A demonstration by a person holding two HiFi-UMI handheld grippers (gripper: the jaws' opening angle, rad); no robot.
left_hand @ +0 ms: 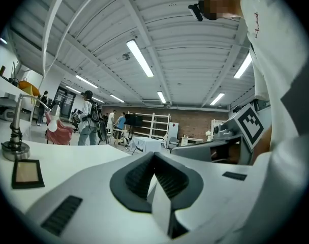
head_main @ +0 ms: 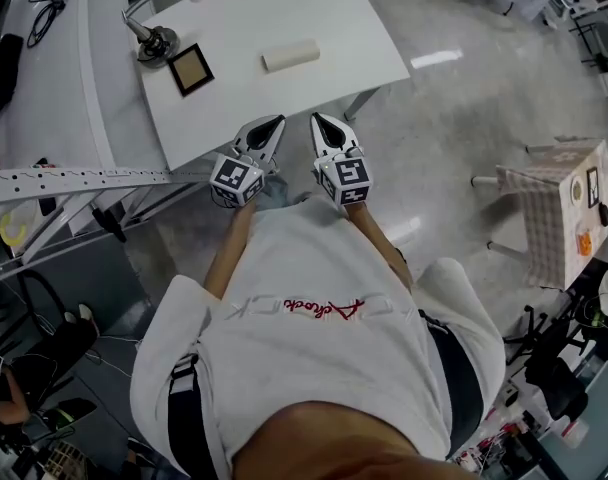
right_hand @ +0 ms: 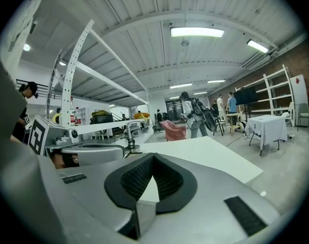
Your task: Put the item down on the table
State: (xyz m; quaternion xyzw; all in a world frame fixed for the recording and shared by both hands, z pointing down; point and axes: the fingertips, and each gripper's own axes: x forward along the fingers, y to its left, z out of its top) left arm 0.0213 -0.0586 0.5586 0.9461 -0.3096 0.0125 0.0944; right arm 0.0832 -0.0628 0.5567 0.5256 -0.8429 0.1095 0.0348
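Roll (head_main: 290,56), cream cylinder, taken here as the task's item: lies on its side on the white table (head_main: 314,8), about mid-top, touching nothing. Dark-framed square (head_main: 191,68) and metal stand (head_main: 154,40) sit to its left, apart from it.

At the table's near edge, close to the person's chest: left gripper (head_main: 275,124) and right gripper (head_main: 320,120), well apart from the roll. Each has its jaws pressed together with nothing between them, plain in both gripper views.

Judgement: set-down looks done.

Risks from here:
- A cylinder on a smooth top may roll if the table is bumped, and both grippers hang right by its edge.
- Its axis runs roughly across the table, so a knock would send it toward or away from the person, possibly off the top.
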